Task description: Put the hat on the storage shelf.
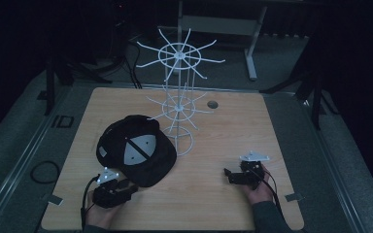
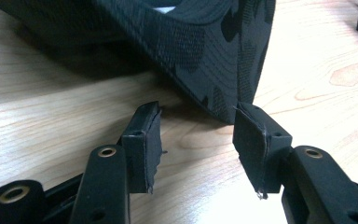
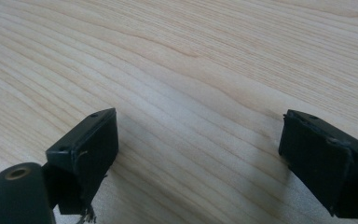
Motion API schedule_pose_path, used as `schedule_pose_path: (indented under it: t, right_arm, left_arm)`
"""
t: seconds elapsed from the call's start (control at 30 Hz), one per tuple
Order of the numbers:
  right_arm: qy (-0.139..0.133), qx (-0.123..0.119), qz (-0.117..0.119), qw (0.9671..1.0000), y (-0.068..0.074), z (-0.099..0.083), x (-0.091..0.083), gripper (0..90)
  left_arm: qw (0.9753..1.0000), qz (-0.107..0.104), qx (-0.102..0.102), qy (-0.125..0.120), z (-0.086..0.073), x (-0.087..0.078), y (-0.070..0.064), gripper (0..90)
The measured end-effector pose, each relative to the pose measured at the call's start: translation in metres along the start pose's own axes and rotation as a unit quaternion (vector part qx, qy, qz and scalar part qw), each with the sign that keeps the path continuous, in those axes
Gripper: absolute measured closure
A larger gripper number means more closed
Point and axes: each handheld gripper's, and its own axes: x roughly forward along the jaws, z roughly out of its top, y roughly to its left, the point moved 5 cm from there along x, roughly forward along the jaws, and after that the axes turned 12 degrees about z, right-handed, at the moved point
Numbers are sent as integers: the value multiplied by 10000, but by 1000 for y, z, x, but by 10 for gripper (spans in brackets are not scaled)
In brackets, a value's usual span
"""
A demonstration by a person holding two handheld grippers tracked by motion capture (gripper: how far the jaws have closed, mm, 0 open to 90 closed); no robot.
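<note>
A black cap (image 1: 136,149) lies upside down on the wooden table (image 1: 223,131), its grey lining showing. My left gripper (image 1: 126,187) sits at the near left, just before the cap's near edge. In the left gripper view its jaws stand open (image 2: 196,144) and the cap's black rim (image 2: 205,56) hangs just ahead of them, with the right pad (image 2: 256,144) touching or nearly touching the rim's lower corner. My right gripper (image 1: 233,177) rests low over bare wood at the near right; its jaws (image 3: 198,154) are wide apart with nothing between them.
A white wire rack (image 1: 179,97) with two tiers of spoke hooks stands on a ring base behind the cap, mid-table. A small round hole (image 1: 212,104) lies in the tabletop to its right. Dark floor, stands and cables surround the table.
</note>
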Motion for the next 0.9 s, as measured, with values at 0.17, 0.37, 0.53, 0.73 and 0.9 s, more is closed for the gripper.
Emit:
schedule_pose_path:
  t: [0.17, 0.37, 0.53, 0.73, 0.9]
  right_arm:
    - [1, 0, 0, 10000, 0, 0, 0, 116]
    - [3, 4, -4, 10000, 0, 0, 0, 117]
    - [2, 4, -4, 10000, 0, 0, 0, 117]
    - [2, 4, -4, 10000, 0, 0, 0, 117]
    - [2, 4, -4, 10000, 0, 0, 0, 117]
  left_arm:
    - [10000, 39, -22, -14, -1, 0, -1, 483]
    - [9999, -6, -119, 36, 0, 9, -2, 456]
    - [10000, 34, -12, -12, 2, 20, -11, 451]
    - [9998, 141, 37, -164, 7, 22, -14, 483]
    - [9992, -207, -161, -293, 13, 18, -10, 621]
